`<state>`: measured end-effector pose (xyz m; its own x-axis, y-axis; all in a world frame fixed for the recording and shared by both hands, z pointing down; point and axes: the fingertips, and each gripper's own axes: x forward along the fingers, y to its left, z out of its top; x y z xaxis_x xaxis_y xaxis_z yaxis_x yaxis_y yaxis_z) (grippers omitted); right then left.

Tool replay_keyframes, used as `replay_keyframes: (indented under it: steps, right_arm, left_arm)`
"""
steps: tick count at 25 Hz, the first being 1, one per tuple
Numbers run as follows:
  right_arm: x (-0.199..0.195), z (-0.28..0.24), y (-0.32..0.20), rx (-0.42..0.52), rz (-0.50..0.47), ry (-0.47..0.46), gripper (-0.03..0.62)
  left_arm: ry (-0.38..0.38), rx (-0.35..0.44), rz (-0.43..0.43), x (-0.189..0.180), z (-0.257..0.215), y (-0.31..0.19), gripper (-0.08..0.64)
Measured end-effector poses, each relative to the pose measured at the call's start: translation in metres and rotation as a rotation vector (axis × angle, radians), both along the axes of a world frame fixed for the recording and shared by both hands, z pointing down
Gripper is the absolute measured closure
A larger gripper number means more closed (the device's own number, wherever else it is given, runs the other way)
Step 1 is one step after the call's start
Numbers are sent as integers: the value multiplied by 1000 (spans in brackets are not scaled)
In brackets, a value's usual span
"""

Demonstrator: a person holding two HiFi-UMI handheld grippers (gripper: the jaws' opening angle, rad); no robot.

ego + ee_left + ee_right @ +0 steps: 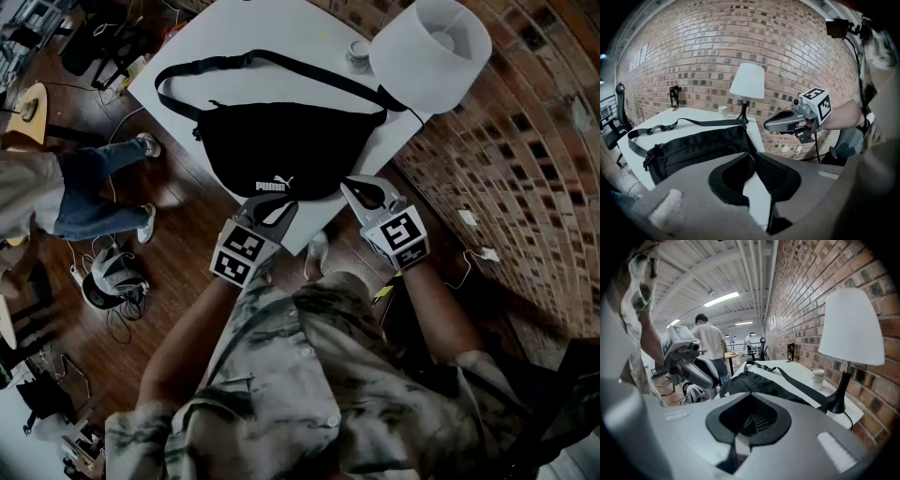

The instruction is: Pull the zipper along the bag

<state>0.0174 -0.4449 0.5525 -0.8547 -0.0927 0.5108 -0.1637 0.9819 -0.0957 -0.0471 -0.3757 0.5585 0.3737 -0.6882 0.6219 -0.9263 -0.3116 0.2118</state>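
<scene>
A black waist bag with a white logo lies on the white table, its strap looped behind it. My left gripper hovers at the bag's near edge by the logo, jaws together, holding nothing. My right gripper hangs just right of the bag's near right corner, also shut and empty. The left gripper view shows the bag past my own jaw tips, with the right gripper beyond. In the right gripper view the bag lies ahead. I cannot make out the zipper pull.
A white-shaded lamp and a small cup stand at the table's far right, by the brick wall. A person in jeans is left of the table. Gear and cables lie on the wooden floor.
</scene>
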Motion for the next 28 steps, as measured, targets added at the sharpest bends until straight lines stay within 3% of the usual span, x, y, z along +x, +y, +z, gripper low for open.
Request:
replay_keyframes:
  steps: [7, 19, 23, 28]
  right_arm:
    - [-38, 53, -58, 8, -3, 69, 584]
    - [-72, 108, -74, -27, -64, 196, 584]
    - [-70, 123, -71, -46, -70, 247, 585]
    - [-72, 128, -76, -41, -55, 242, 584]
  left_arm:
    - [-120, -42, 44, -9, 54, -74, 499]
    - [-273, -134, 159, 0, 116, -99, 486]
    - [-270, -155, 141, -3, 122, -99, 522]
    - [-213, -168, 141, -6, 118, -95, 529]
